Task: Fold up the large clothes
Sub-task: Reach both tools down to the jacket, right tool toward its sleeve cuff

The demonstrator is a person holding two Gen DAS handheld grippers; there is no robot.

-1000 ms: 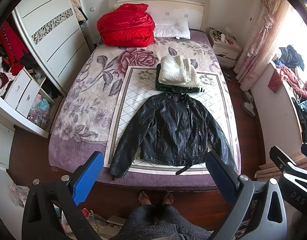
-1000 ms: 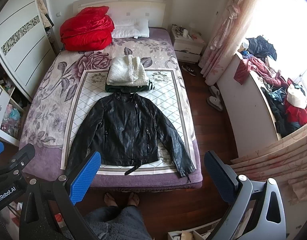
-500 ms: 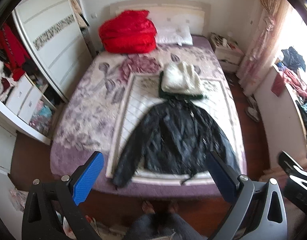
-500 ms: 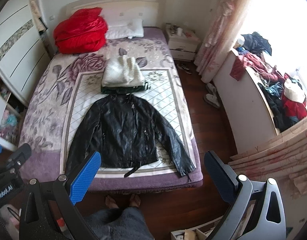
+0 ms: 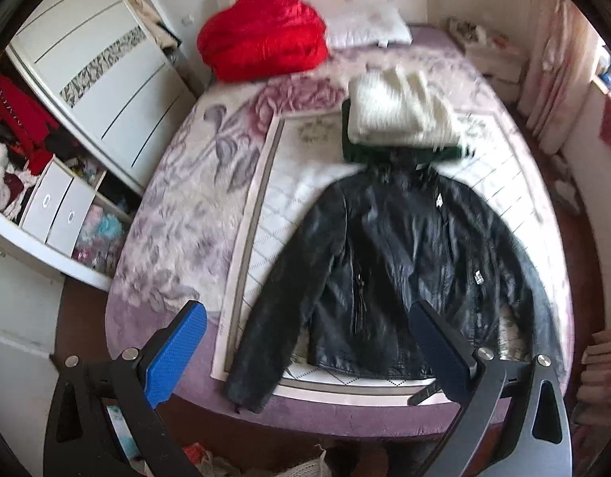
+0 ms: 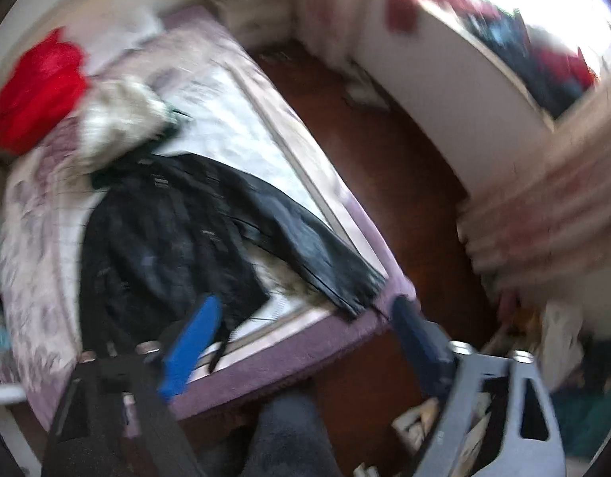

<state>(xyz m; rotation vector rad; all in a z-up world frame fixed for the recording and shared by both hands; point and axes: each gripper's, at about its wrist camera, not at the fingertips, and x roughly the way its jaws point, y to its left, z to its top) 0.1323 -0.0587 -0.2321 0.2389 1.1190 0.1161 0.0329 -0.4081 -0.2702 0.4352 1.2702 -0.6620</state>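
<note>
Compared with one second ago, both cameras are now much closer to the bed (image 5: 154, 290) and lower; the jacket fills more of each view, and the pictures are blurred by the fast motion. The right view has also turned strongly, so the bed runs diagonally and the floor beside it shows. I judge from this that the approach has begun and the first fold is about to start; nothing is folded yet.

Nearest in the left view is the left gripper (image 5: 309, 357). Its jaws stand wide open and hold nothing, and they hang above the foot edge of the bed, framing the lower hem and one sleeve of the black leather jacket (image 5: 404, 262). The right gripper (image 6: 301, 342) is likewise wide open and empty, tilted, and it points toward the cuff of the other sleeve (image 6: 345, 282), which lies near the bed corner. It does not touch the cuff.

The jacket lies flat on the white quilted mat (image 5: 281, 206), front side up, both sleeves spread outward and down. Just beyond its collar sits a folded cream sweater (image 5: 396, 115) on top of a dark green garment (image 5: 353, 151); whether the collar touches them I cannot tell because of the blur. Farther away, near the headboard, lie a red quilt (image 5: 261, 35) and a white pillow (image 5: 369, 30).
</note>
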